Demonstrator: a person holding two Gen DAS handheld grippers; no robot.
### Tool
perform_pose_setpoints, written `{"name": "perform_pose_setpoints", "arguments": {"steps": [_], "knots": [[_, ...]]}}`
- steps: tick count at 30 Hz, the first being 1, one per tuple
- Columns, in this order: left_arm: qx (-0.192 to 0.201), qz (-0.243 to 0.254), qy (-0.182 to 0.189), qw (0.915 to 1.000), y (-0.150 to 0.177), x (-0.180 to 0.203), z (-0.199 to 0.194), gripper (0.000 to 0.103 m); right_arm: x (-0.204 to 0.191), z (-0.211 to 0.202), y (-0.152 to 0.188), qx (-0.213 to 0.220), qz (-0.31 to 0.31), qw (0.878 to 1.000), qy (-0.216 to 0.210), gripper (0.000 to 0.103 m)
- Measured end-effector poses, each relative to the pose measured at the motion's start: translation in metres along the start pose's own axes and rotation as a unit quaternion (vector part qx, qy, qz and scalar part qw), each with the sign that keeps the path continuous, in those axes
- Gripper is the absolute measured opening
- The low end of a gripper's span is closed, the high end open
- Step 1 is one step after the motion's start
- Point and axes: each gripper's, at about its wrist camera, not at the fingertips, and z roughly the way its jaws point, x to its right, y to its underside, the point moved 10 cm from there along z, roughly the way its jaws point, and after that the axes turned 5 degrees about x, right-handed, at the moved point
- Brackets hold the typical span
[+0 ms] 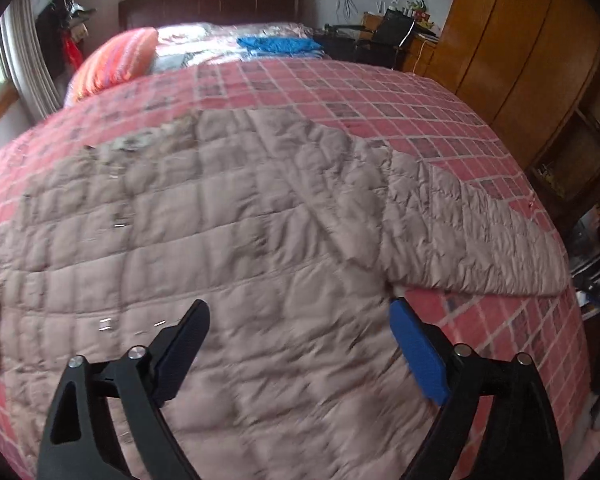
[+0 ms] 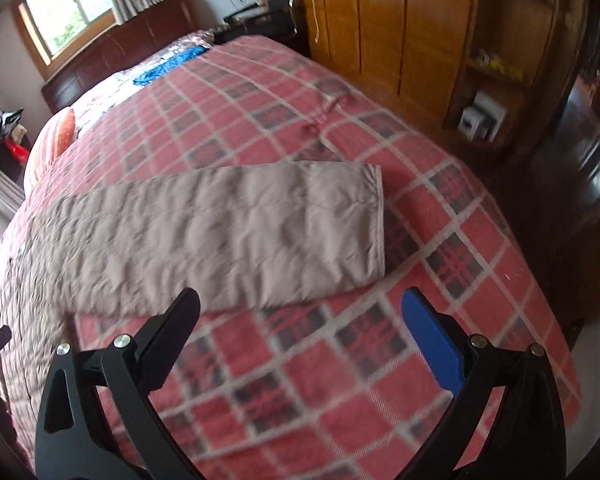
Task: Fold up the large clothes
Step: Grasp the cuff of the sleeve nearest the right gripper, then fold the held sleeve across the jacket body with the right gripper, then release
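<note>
Jaws on both the left gripper (image 1: 298, 312) and right gripper (image 2: 300, 300) gape wide, holding nothing. Beige quilted jacket (image 1: 204, 232) lies flat on the red plaid bed (image 2: 380, 380), one sleeve (image 2: 236, 236) stretched right. Wooden wardrobe (image 2: 384, 28) stands far right, window (image 2: 68, 8) far left.

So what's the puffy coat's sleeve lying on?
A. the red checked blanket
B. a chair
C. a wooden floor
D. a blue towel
A: the beige sleeve lies flat, stretched across the red checked blanket on the bed, ahead of the open right claw.
</note>
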Motion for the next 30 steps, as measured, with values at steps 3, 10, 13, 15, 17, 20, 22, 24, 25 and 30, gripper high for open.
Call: {"name": "perform_pose_setpoints", "arguments": {"steps": [3, 10, 13, 15, 17, 20, 22, 24, 25, 30], "knots": [[-0.034, -0.017, 0.015, 0.9992, -0.004, 0.014, 0.034, 0.091, 0.011, 0.019, -0.010, -0.004, -0.001, 1.000, 0.009, 0.099], [-0.069, -0.045, 0.046, 0.9956, -0.007, 0.020, 0.072, 0.088, 0.021, 0.055, -0.018, -0.040, 0.016, 0.999, -0.001, 0.098], [-0.078, -0.053, 0.060, 0.9937, -0.005, 0.017, 0.081, 0.085, 0.019, 0.066, -0.014, -0.054, 0.013, 0.998, -0.010, 0.069], [-0.080, -0.060, 0.067, 0.9928, -0.005, 0.013, 0.085, 0.083, 0.017, 0.074, -0.011, -0.063, 0.011, 0.998, -0.014, 0.066], [-0.081, -0.067, 0.076, 0.9916, -0.004, 0.009, 0.086, 0.082, 0.014, 0.073, -0.011, -0.057, -0.005, 0.998, -0.007, 0.056], [-0.081, -0.068, 0.085, 0.9908, -0.003, 0.005, 0.083, 0.077, 0.004, 0.069, -0.012, -0.052, -0.005, 0.998, -0.027, 0.024], [-0.084, -0.078, 0.104, 0.9879, -0.003, 0.004, 0.080, 0.075, -0.005, 0.060, -0.015, -0.047, -0.003, 0.997, -0.053, 0.018], [-0.090, -0.095, 0.124, 0.9836, -0.002, -0.001, 0.076, 0.074, -0.011, 0.051, -0.019, -0.036, -0.002, 0.997, -0.071, 0.017], [-0.092, -0.100, 0.131, 0.9821, -0.001, -0.002, 0.075, 0.074, -0.011, 0.049, -0.020, -0.032, 0.002, 0.997, -0.075, 0.011], [-0.093, -0.102, 0.143, 0.9800, 0.002, -0.011, 0.073, 0.070, 0.005, 0.070, -0.011, -0.058, 0.022, 0.998, -0.033, 0.008]]}}
